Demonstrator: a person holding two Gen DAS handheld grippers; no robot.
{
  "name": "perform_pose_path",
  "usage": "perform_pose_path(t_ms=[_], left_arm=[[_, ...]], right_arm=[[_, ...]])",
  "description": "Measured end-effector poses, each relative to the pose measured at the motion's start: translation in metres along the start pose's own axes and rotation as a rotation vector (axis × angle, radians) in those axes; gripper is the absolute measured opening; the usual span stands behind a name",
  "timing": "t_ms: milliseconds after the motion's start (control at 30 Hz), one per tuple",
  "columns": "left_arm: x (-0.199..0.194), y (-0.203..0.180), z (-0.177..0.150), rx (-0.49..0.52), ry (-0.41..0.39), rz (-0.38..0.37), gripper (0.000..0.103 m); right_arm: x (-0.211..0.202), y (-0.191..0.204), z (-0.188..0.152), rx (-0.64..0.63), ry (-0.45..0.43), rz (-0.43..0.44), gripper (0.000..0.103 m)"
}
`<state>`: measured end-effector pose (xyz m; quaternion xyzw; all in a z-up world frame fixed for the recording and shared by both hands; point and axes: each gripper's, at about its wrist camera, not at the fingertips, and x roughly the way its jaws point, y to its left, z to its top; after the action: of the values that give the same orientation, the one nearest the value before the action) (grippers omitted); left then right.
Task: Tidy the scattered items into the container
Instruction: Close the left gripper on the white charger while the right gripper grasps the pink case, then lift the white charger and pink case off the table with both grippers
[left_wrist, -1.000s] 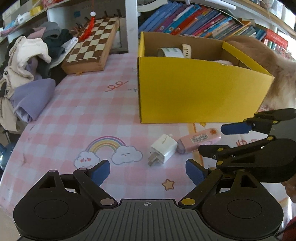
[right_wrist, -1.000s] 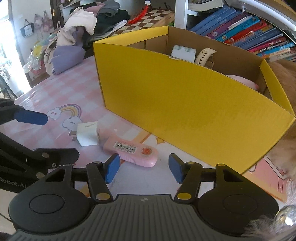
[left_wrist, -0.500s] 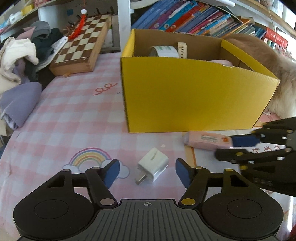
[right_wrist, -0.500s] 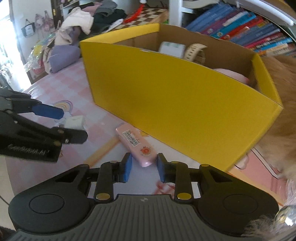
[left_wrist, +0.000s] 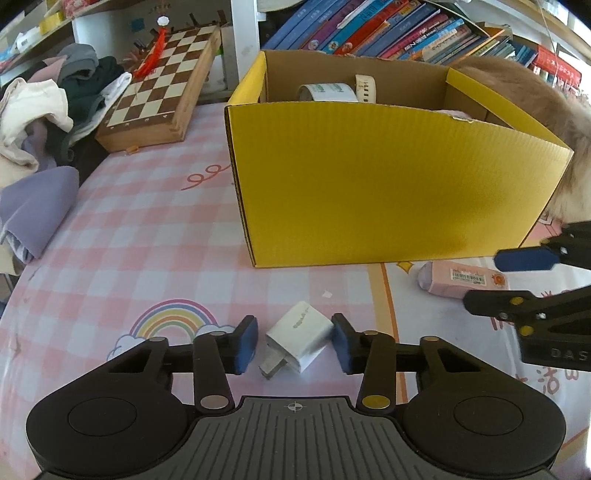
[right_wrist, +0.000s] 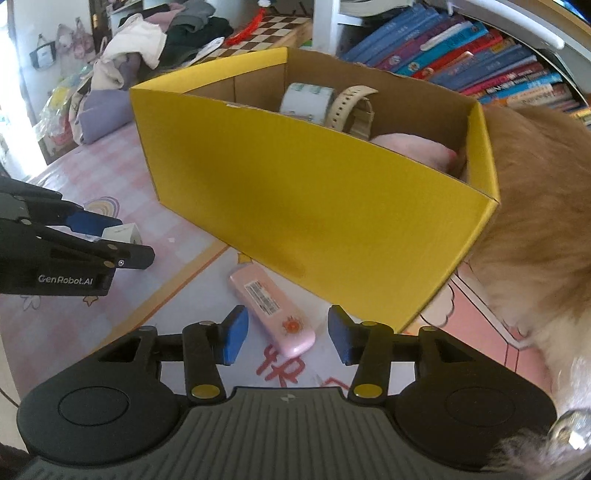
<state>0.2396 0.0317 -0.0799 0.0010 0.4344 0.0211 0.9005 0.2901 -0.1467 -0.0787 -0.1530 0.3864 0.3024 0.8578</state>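
A white plug charger (left_wrist: 299, 332) lies on the pink checked tablecloth in front of the yellow box (left_wrist: 388, 184). My left gripper (left_wrist: 295, 339) has its jaws closing on it, blue pads against its two sides. The right wrist view shows the same charger (right_wrist: 120, 232) between those fingers. A pink oblong case with a barcode label (right_wrist: 273, 306) lies slantwise at the foot of the yellow box (right_wrist: 295, 206). My right gripper (right_wrist: 286, 338) straddles its near end with jaws opening, and neither pad touches it. Inside the box are a tape roll (right_wrist: 304, 99), a beige watch strap (right_wrist: 351, 109) and a pink soft thing.
A furry tan animal (right_wrist: 535, 221) presses against the box's right side. A wooden chessboard (left_wrist: 159, 96) and a heap of clothes (left_wrist: 44, 110) lie at the far left. A shelf of books (left_wrist: 406, 33) runs behind the box.
My left gripper came forward over the charger and narrowed from wide to its sides. My right gripper followed the pink case, pinched narrow, then widened; the case turned from crosswise to slanted.
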Motion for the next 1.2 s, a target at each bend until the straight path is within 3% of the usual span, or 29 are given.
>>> perform_pose_path(t_ms=[367, 1200], left_arm=[[-0.010, 0.004, -0.004, -0.026, -0.002, -0.002, 0.035], [-0.052, -0.017, -0.015, 0.046, -0.099, -0.114, 0.035]], right_arm=[[0.002, 0.005, 0.001, -0.022, 0.038, 0.066, 0.024], [-0.052, 0.017, -0.035, 0.050, 0.003, -0.045, 0.023]])
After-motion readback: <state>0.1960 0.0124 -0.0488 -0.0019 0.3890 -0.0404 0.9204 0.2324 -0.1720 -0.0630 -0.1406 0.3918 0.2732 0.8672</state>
